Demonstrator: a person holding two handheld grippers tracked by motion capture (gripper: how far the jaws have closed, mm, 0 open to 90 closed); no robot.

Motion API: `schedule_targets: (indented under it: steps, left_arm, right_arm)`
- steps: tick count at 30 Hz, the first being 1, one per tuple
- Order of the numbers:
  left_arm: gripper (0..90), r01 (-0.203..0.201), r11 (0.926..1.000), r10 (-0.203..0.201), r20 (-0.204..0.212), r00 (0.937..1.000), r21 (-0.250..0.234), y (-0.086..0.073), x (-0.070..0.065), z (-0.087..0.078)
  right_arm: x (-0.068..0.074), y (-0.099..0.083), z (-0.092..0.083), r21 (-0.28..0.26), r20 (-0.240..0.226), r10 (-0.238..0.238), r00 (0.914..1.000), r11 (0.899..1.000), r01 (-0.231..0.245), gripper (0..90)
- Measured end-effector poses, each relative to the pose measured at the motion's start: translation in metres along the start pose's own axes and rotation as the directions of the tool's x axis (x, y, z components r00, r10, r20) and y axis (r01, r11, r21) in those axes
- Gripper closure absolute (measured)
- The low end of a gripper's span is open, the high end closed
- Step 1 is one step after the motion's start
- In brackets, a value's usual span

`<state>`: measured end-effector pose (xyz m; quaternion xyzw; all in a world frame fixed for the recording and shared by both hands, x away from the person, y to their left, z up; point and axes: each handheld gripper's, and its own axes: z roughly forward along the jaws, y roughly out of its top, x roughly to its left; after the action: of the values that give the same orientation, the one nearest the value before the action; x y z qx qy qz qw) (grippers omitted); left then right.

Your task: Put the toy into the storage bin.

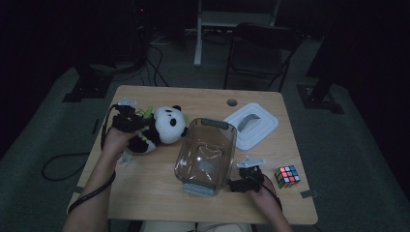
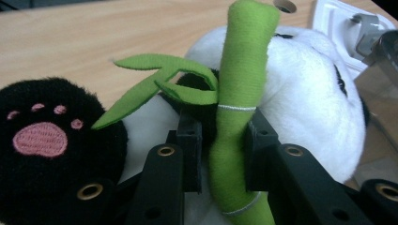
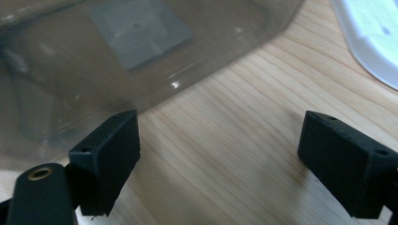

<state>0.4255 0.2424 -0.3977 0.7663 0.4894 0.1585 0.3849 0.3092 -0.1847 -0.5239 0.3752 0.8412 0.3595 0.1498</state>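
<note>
A: Left gripper (image 2: 220, 154) pinches the plush panda's (image 1: 162, 126) green felt bamboo stalk (image 2: 241, 89), left of centre in the high view.

B: Lift slowly toward the clear plastic tub (image 1: 205, 154); right gripper (image 3: 220, 159) waits with jaws apart, holding nothing.

A black-and-white plush panda toy (image 1: 162, 126) lies on its side at the left of the light wooden table, head toward the middle. One black foot with a pink embroidered paw print (image 2: 40, 139) faces the left gripper view. A green felt bamboo stalk (image 2: 239, 108) with two leaves stands upright against its white belly.
</note>
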Motion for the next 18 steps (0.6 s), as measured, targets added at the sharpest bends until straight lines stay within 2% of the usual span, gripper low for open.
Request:
schedule_targets:
  steps: [5,6,8,11,16,18]
  left_arm:
    - [74.3,0.004,0.9997,-0.004,-0.017,0.9998,-0.024,0.011,-0.001,-0.013]
    - [74.3,0.003,0.9991,-0.004,-0.035,0.9994,-0.042,0.017,-0.002,-0.019]
    - [74.2,0.010,0.9985,-0.012,-0.038,0.9992,-0.054,0.020,-0.002,-0.022]
    - [74.2,0.019,0.9961,-0.023,-0.049,0.9985,-0.086,0.033,-0.005,-0.032]
    - [74.2,-0.007,0.9918,-0.004,-0.084,0.9964,-0.128,0.056,-0.013,-0.050]
    - [74.2,-0.006,0.9893,-0.005,-0.075,0.9972,-0.146,0.064,-0.017,-0.056]
  right_arm:
    - [0.013,0.007,0.008,-0.012,-0.045,-0.007,0.9990,1.000,0.006,12.7]
    - [0.016,0.010,0.010,-0.015,-0.047,-0.011,0.9988,1.000,0.010,12.6]
    - [0.018,0.013,0.013,-0.018,-0.043,-0.008,0.9990,1.000,0.007,12.6]
    - [0.029,0.026,0.025,-0.033,-0.020,0.007,0.9998,0.999,-0.007,12.0]
    - [0.045,0.046,0.041,-0.045,-0.003,0.011,0.9999,0.999,-0.011,12.0]
    - [0.052,0.054,0.048,-0.047,0.001,0.041,0.9992,0.998,-0.041,12.0]
